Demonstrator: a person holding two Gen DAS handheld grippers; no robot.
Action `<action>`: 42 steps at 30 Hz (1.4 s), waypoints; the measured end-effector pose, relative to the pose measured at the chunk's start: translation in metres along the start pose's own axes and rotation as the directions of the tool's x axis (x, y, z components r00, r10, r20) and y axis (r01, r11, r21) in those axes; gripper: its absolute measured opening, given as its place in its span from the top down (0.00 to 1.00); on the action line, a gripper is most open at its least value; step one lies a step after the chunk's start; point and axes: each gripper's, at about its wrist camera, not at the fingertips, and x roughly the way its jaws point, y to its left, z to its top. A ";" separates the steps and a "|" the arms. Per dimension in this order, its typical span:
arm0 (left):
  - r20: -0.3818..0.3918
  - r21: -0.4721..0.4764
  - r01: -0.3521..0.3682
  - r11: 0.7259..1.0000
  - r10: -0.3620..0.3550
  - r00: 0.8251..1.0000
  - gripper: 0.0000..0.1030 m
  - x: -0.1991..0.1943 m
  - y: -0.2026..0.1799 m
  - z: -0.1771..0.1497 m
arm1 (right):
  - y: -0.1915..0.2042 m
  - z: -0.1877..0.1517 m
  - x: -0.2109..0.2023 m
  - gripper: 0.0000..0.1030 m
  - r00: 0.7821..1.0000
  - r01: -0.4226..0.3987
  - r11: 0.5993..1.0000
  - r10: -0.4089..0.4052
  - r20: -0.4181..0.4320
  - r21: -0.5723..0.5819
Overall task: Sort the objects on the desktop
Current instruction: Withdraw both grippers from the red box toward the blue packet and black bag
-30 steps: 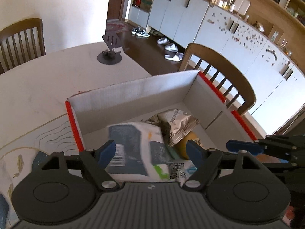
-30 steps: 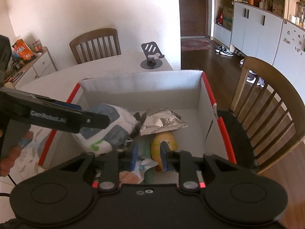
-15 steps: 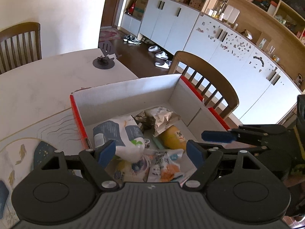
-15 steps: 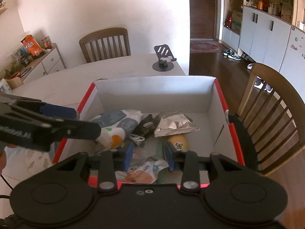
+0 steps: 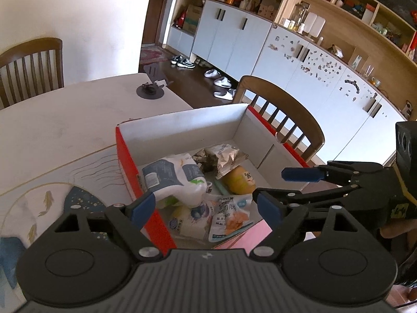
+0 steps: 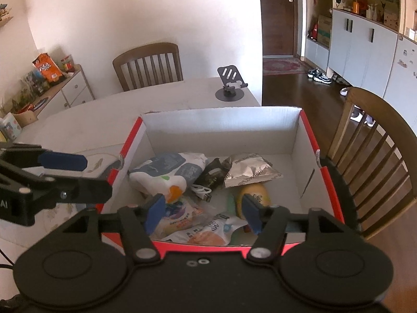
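The cardboard box, white inside with red outer walls, sits at the desk's edge beside a wooden chair, with a second chair at the far edge. It holds the sorted things: a white and blue pouch, a silver snack bag, a yellow round object, a white cable and flat packets against the near wall.

The right tongs hover over the box's near wall; their jaws have just been opening and stand apart with nothing gripped between them. The left tongs hang over the box's left wall, jaws wide and empty, having just opened a little further.

Beyond the box the desk is bare up to a phone stand near the far corner. A patterned mat lies left of the box, near the desk's front edge. The box's far half is free floor.
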 end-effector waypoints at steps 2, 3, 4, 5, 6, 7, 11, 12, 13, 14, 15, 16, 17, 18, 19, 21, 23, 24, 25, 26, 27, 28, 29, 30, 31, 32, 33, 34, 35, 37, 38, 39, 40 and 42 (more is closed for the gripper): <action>0.003 0.003 0.002 1.000 -0.002 1.000 0.15 -0.004 0.002 -0.003 | 0.003 -0.001 -0.001 0.29 1.000 -0.002 1.000 0.002 0.004 0.003; 0.006 0.003 0.003 1.000 -0.003 1.000 0.15 -0.007 0.002 -0.005 | 0.004 -0.001 -0.001 0.28 1.000 0.000 1.000 0.000 0.006 0.002; 0.009 0.003 0.003 1.000 -0.003 1.000 0.14 -0.009 0.003 -0.007 | 0.006 -0.002 -0.002 0.27 1.000 0.001 1.000 -0.001 0.008 0.000; 0.011 0.002 0.000 1.000 0.000 1.000 0.14 -0.011 0.004 -0.008 | 0.008 -0.002 -0.002 0.26 1.000 0.002 1.000 -0.002 0.011 -0.001; 0.014 0.001 -0.002 1.000 0.002 1.000 0.13 -0.013 0.006 -0.010 | 0.010 -0.002 -0.002 0.23 1.000 0.003 1.000 -0.003 0.014 -0.001; 0.018 0.000 -0.001 1.000 0.001 1.000 0.11 -0.015 0.008 -0.012 | 0.012 -0.002 -0.002 0.22 1.000 0.004 1.000 -0.004 0.017 -0.002; 0.032 -0.006 0.001 1.000 -0.001 0.999 0.02 -0.025 0.016 -0.017 | 0.020 -0.003 -0.002 0.21 1.000 0.002 1.000 -0.002 0.022 0.001; 0.035 -0.008 0.001 1.000 -0.001 0.999 0.02 -0.027 0.018 -0.019 | 0.021 -0.003 -0.002 0.20 1.000 0.002 1.000 -0.002 0.023 0.002; 0.038 -0.010 0.001 1.000 -0.001 0.999 0.02 -0.029 0.020 -0.020 | 0.024 -0.003 -0.002 0.20 1.000 0.002 1.000 -0.002 0.024 0.001; 0.044 -0.012 0.001 1.000 0.000 0.999 0.02 -0.032 0.022 -0.021 | 0.026 -0.004 -0.002 0.20 1.000 0.001 1.000 -0.001 0.025 0.001; 0.048 -0.011 0.001 1.000 0.000 0.999 0.00 -0.034 0.024 -0.022 | 0.028 -0.004 -0.003 0.19 1.000 0.000 1.000 0.000 0.026 0.000; 0.052 -0.007 0.000 1.000 0.001 0.999 0.00 -0.036 0.026 -0.024 | 0.031 -0.004 -0.003 0.18 1.000 0.001 1.000 0.000 0.027 -0.002; 0.055 -0.005 -0.005 1.000 0.006 0.998 0.00 -0.039 0.029 -0.025 | 0.034 -0.005 -0.003 0.18 1.000 0.002 1.000 -0.002 0.029 -0.003; 0.059 -0.006 -0.007 1.000 0.008 0.998 0.00 -0.041 0.031 -0.027 | 0.037 -0.005 -0.003 0.18 1.000 0.003 1.000 -0.003 0.029 -0.002; 0.062 -0.008 -0.008 1.000 0.009 0.998 0.00 -0.044 0.034 -0.028 | 0.040 -0.005 -0.003 0.18 1.000 0.002 1.000 -0.002 0.029 -0.002; 0.068 -0.012 -0.017 1.000 0.017 0.998 0.00 -0.050 0.041 -0.031 | 0.047 -0.006 -0.003 0.18 0.999 0.003 1.000 -0.003 0.032 -0.004; 0.072 -0.017 -0.022 1.000 0.023 0.997 0.00 -0.056 0.048 -0.034 | 0.055 -0.007 -0.003 0.18 0.999 0.003 1.000 -0.002 0.033 -0.006; 0.073 -0.021 -0.025 0.999 0.027 0.997 0.00 -0.060 0.052 -0.035 | 0.060 -0.007 -0.002 0.18 0.999 0.001 1.000 -0.001 0.032 -0.008; 0.075 -0.025 -0.031 0.999 0.033 0.997 0.00 -0.063 0.056 -0.037 | 0.065 -0.007 -0.001 0.18 0.999 0.002 1.000 -0.002 0.033 -0.011; 0.079 -0.028 -0.038 0.999 0.040 0.996 0.00 -0.067 0.061 -0.039 | 0.069 -0.007 -0.001 0.18 0.999 0.001 1.000 -0.001 0.032 -0.013; 0.081 -0.031 -0.042 0.999 0.045 0.996 0.00 -0.071 0.066 -0.040 | 0.074 -0.007 -0.001 0.18 0.999 0.000 1.000 0.000 0.033 -0.015; 0.085 -0.034 -0.050 0.998 0.052 0.995 0.00 -0.075 0.070 -0.042 | 0.080 -0.006 0.000 0.18 0.999 -0.001 1.000 0.001 0.035 -0.017; 0.092 -0.040 -0.061 0.997 0.064 0.994 0.00 -0.079 0.075 -0.044 | 0.085 -0.006 0.000 0.18 0.999 -0.001 1.000 0.001 0.038 -0.019; 0.098 -0.047 -0.072 0.996 0.076 0.992 0.00 -0.084 0.082 -0.046 | 0.090 -0.006 0.001 0.18 0.999 -0.005 1.000 0.005 0.039 -0.020; 0.103 -0.053 -0.078 0.996 0.084 0.991 0.00 -0.089 0.087 -0.049 | 0.096 -0.006 0.002 0.18 0.999 -0.009 1.000 0.010 0.039 -0.024; 0.109 -0.061 -0.086 0.994 0.092 0.990 0.00 -0.093 0.092 -0.050 | 0.102 -0.005 0.003 0.18 0.999 -0.012 1.000 0.013 0.040 -0.029; 0.112 -0.067 -0.093 0.993 0.100 0.989 0.00 -0.097 0.098 -0.052 | 0.108 -0.005 0.004 0.18 0.999 -0.016 0.999 0.017 0.039 -0.034; 0.115 -0.071 -0.102 0.992 0.110 0.987 0.00 -0.101 0.103 -0.053 | 0.115 -0.005 0.005 0.18 0.999 -0.023 0.999 0.025 0.038 -0.039; 0.121 -0.077 -0.117 0.990 0.126 0.985 0.00 -0.106 0.110 -0.054 | 0.121 -0.004 0.006 0.18 0.999 -0.029 0.999 0.031 0.037 -0.044; 0.128 -0.080 -0.148 0.986 0.157 0.979 0.00 -0.113 0.118 -0.058 | 0.135 -0.003 0.010 0.17 0.998 -0.042 0.998 0.044 0.033 -0.056; 0.135 -0.081 -0.169 0.982 0.179 0.975 0.00 -0.118 0.124 -0.060 | 0.141 -0.004 0.011 0.17 0.998 -0.047 0.997 0.049 0.031 -0.062; 0.140 -0.081 -0.182 0.980 0.192 0.971 0.00 -0.121 0.128 -0.062 | 0.148 -0.003 0.013 0.17 0.998 -0.054 0.996 0.056 0.028 -0.068; 0.144 -0.084 -0.191 0.978 0.202 0.969 0.00 -0.125 0.133 -0.064 | 0.155 -0.003 0.015 0.17 0.998 -0.061 0.995 0.063 0.024 -0.074; 0.152 -0.100 -0.206 0.973 0.219 0.964 0.00 -0.133 0.145 -0.068 | 0.169 -0.002 0.019 0.17 0.997 -0.075 0.993 0.077 0.018 -0.088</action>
